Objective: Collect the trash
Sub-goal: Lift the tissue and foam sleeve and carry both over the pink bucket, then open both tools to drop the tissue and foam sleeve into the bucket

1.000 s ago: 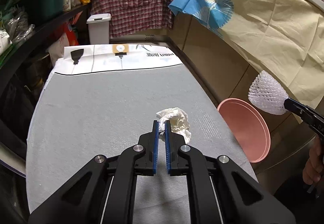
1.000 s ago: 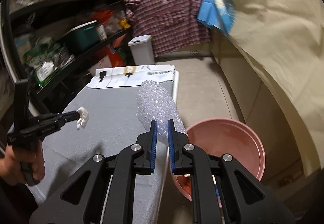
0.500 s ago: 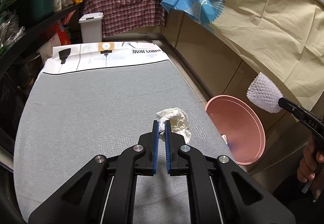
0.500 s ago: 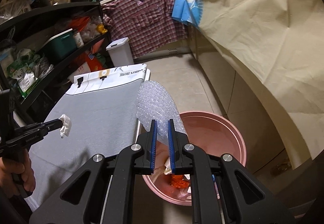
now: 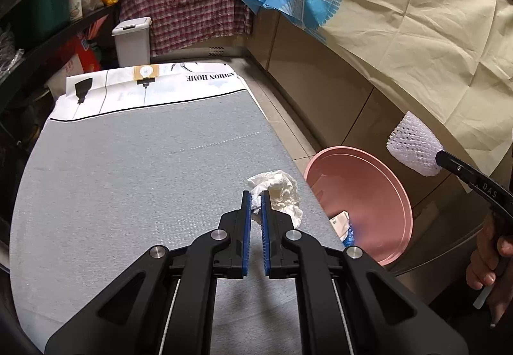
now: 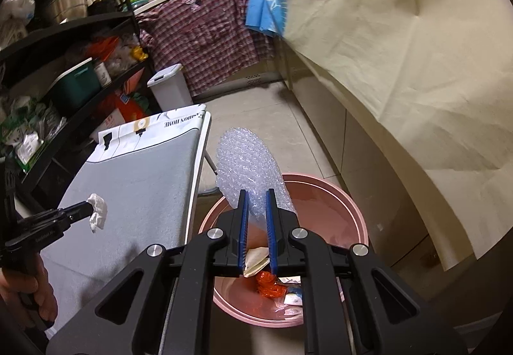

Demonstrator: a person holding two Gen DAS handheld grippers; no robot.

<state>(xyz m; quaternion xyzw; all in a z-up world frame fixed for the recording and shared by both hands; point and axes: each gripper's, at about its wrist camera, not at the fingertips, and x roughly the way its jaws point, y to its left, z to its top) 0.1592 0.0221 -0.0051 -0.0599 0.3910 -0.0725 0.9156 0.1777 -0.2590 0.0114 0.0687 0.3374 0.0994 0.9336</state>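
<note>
L gripper (image 5: 256,194) clamps crumpled tissue (image 5: 279,191) – R gripper (image 6: 256,194) pinches bubble wrap (image 6: 248,165), long axis upright, over pink bin (image 6: 336,204).

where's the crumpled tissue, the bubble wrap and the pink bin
crumpled tissue (image 5: 282,191), left wrist view, on its bunched middle
bubble wrap (image 6: 247,165), right wrist view, on its upper bulge
pink bin (image 6: 346,204), right wrist view, on its far rim
</note>
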